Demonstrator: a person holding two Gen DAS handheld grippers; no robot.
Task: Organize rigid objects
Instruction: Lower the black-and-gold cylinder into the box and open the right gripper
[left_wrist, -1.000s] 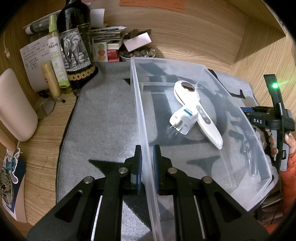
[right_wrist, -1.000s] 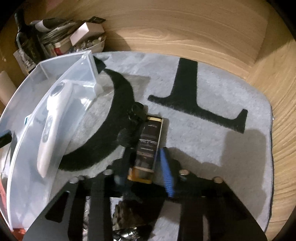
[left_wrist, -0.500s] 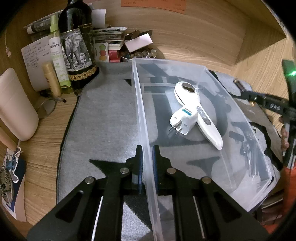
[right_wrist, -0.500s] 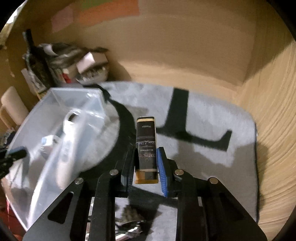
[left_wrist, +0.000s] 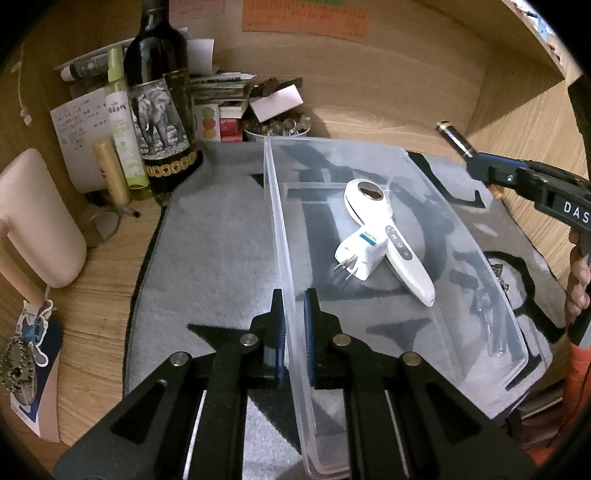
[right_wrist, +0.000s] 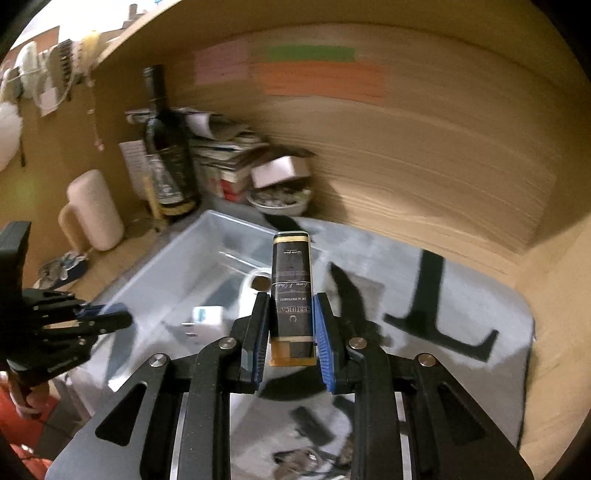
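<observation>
Bin (left_wrist: 369, 258) of clear plastic sits on the grey mat (left_wrist: 214, 258) in the middle of the counter, its long axis running from the near edge toward the back wall. At the counter's left edge stand a cream jug (left_wrist: 37, 221), a green spray bottle (left_wrist: 122, 122) and a wine bottle (left_wrist: 159, 110), well apart from the work. The left gripper (left_wrist: 293, 332) is clenched on the bin's left wall near its front end, one finger outside and one inside; judging by that hold, it steadies the bin so it will not slide while things go in. Inside the bin lie a white handheld device (left_wrist: 388, 236), long axis diagonal with its round head toward the back wall, and a white plug adapter (left_wrist: 358, 254) touching it, prongs aimed at the near-left.

Over the bin's right side, the right gripper (right_wrist: 290, 332) is grasping a dark box (right_wrist: 291, 288) by its lower end, clear of the mat. The box's long axis runs straight out along the fingers, its gold-rimmed top pointing toward the back wall and above the bin's far end. Held by the end like that, it looks ready to be lowered lengthwise beside the device. A few small dark items on the mat near the front-right corner are too blurred to name.
</observation>
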